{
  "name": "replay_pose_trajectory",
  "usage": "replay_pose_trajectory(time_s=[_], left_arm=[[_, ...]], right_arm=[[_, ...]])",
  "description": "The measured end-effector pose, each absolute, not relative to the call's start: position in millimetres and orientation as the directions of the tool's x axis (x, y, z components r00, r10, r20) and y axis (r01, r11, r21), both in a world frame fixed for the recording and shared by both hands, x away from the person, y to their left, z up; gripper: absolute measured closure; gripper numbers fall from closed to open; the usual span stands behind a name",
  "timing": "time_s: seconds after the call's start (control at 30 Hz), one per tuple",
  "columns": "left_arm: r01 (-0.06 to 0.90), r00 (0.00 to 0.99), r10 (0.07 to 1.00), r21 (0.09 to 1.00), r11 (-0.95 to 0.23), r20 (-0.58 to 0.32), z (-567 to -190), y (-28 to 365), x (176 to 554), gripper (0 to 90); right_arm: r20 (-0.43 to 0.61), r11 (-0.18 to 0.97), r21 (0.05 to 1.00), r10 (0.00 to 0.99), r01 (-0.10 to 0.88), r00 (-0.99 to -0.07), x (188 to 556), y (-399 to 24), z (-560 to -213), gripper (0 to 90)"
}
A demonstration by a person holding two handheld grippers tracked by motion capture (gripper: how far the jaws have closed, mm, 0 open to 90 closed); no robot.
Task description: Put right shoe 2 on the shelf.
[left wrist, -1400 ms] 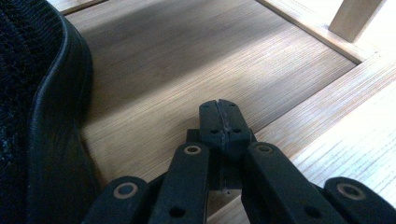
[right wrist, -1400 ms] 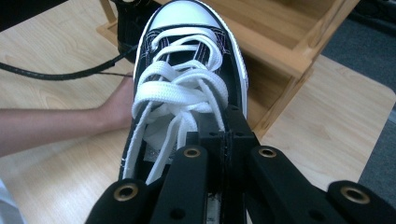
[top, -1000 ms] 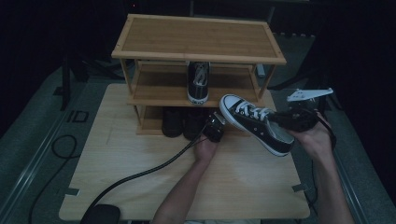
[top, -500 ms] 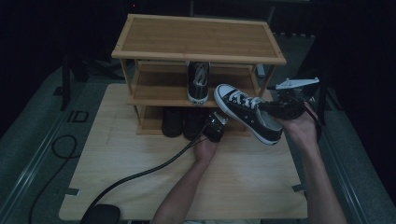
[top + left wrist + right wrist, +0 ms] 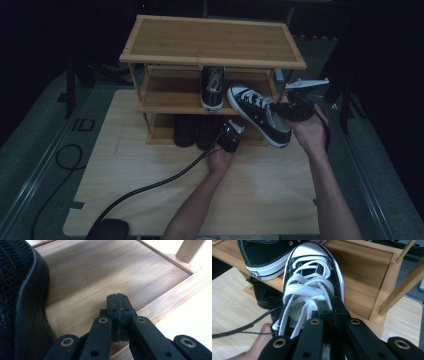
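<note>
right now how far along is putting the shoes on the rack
Done: one sneaker stands on the rack's middle shelf, and dark shoes sit on the bottom shelf. In hand: the right gripper is shut on the second sneaker, its toe at the middle shelf's edge beside the first. The left gripper is shut and empty at the bottom shelf. Left: set this sneaker down and let go.

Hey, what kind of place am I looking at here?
Probably a staged work table rather than a home hallway: a bamboo shoe rack stands on a wooden tabletop, with sneakers on its shelves and dark surroundings.
</note>
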State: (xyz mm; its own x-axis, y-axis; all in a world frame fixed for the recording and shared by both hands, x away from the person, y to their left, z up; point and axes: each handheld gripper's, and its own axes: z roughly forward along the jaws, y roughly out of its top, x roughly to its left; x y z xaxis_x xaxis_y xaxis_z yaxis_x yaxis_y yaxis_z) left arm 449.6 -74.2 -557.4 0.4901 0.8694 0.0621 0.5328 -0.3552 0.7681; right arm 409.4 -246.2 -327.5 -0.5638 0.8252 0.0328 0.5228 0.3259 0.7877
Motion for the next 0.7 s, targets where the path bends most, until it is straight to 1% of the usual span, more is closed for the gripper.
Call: replay_pose_trajectory(time_s=[0.57,0.67,0.7], left_arm=[[0.533,0.49,0.87,0.768,-0.355,0.062,-557,-74,450,90.0],[0.533,0.49,0.87,0.768,-0.355,0.062,-557,-74,450,89.9],[0.535,0.489,0.871,0.768,-0.352,0.058,-558,-74,449,89.9]], right_arm=[[0.058,0.229,0.803,0.889,0.55,-0.455,424,-225,-330,88.6],[0.062,0.228,0.802,0.888,0.552,-0.456,425,-225,-330,88.4],[0.061,0.231,0.802,0.886,0.551,-0.46,425,-225,-330,86.3]])
